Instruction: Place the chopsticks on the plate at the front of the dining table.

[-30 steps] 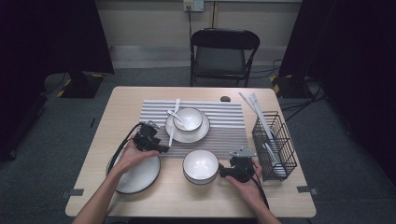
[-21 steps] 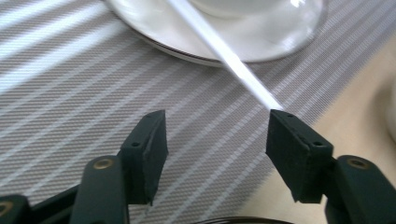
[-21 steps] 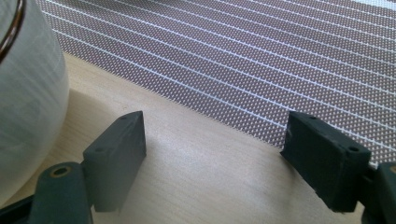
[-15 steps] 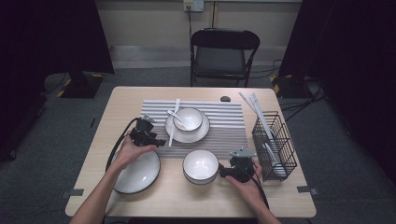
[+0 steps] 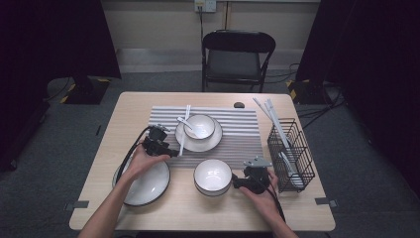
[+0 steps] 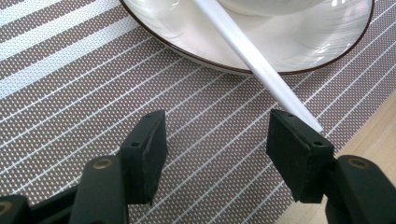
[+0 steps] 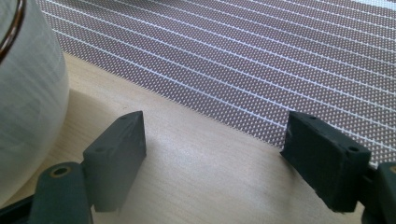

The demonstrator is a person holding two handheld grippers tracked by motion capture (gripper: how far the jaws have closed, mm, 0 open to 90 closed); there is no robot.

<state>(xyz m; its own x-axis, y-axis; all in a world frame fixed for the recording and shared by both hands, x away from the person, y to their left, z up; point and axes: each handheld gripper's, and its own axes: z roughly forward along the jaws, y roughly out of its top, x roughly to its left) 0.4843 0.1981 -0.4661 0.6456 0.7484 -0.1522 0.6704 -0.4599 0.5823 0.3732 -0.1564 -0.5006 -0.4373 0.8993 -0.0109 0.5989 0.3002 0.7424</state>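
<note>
Reaching with jaws apart, the left gripper [image 6: 217, 154] hovers just near of the white plastic chopsticks [image 5: 184, 130] leaning on the white dark-rimmed plate [image 6: 327, 44], so next it must close on them, while the right gripper [image 7: 215, 158] waits open.

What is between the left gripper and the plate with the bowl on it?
In the left gripper view, striped placemat lies between the left gripper and the plate; a white chopstick crosses it.
</note>
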